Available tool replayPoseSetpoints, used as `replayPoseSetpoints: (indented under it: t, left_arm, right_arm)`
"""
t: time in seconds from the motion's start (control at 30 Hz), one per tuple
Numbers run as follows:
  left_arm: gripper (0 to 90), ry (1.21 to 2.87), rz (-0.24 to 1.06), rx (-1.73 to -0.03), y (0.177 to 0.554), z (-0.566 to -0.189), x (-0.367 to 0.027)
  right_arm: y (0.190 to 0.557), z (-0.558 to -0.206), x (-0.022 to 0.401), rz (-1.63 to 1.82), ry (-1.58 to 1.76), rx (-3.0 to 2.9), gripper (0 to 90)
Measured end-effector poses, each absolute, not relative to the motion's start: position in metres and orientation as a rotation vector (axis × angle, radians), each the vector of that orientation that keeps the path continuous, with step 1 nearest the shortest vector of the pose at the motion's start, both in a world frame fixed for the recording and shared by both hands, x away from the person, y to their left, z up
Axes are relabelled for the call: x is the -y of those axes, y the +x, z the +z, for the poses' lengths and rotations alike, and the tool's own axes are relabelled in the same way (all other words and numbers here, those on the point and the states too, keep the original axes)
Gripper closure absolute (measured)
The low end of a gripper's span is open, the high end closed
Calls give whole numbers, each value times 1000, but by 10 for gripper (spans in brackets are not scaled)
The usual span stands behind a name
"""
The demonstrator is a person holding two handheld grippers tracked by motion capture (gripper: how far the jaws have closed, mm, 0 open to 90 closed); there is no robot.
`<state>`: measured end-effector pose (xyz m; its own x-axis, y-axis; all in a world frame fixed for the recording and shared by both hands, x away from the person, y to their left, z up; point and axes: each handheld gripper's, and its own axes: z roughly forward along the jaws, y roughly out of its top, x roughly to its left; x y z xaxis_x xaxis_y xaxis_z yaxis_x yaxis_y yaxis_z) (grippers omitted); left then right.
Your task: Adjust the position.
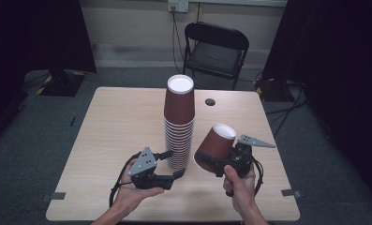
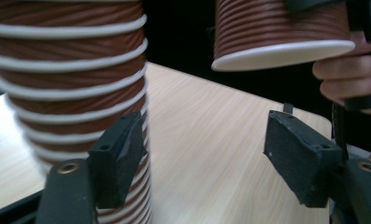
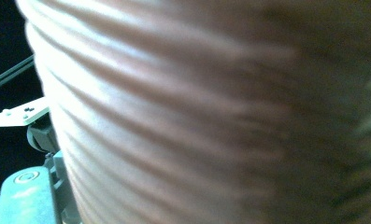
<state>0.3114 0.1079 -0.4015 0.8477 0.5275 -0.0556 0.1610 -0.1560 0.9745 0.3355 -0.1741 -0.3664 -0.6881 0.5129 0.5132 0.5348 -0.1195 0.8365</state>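
Left gripper view – left claw point(image 2: 206, 163) spread beside cup stack point(image 2: 75, 93); high view – right claw point(image 1: 216, 161) pinching single cup point(image 1: 215, 145).

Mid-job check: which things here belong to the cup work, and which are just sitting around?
In the job:
stack of cups
single cup, held by the right gripper
left gripper, jaws apart beside the stack's base

Just about:
folding chair
table, only the work surface

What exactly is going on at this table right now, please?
A person works with brown paper cups. The right gripper holds one cup tilted in the air, bottom up, beside the tall upside-down stack. The left gripper, jaws open, sits at the stack's base, one jaw against it.
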Motion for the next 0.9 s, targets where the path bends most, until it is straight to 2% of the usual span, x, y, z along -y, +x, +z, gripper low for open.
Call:
replayPoseSetpoints:
  t: [0.1,0.13,0.4,0.63,0.77,0.9]
  left_arm:
    - [332,1700,334,-533,312,-403,-101]
    - [371,1702,330,-526,312,-403,-100]
    - [424,1657,345,-560,312,-404,-93]
    - [435,1625,420,-501,308,-405,-87]
    - [497,1619,441,-495,306,-409,-87]
    - [501,1587,448,-494,307,-413,-87]
  right_arm:
    - [333,-367,169,-1985,-1222,2086,126]
    - [331,-367,166,-1980,-1211,2086,126]
    - [324,-368,153,-1963,-1165,2073,126]
    - [320,-369,146,-1966,-1177,2027,126]
    - [319,-372,142,-1957,-1172,1992,126]
    - [318,-375,135,-1917,-1157,1970,125]
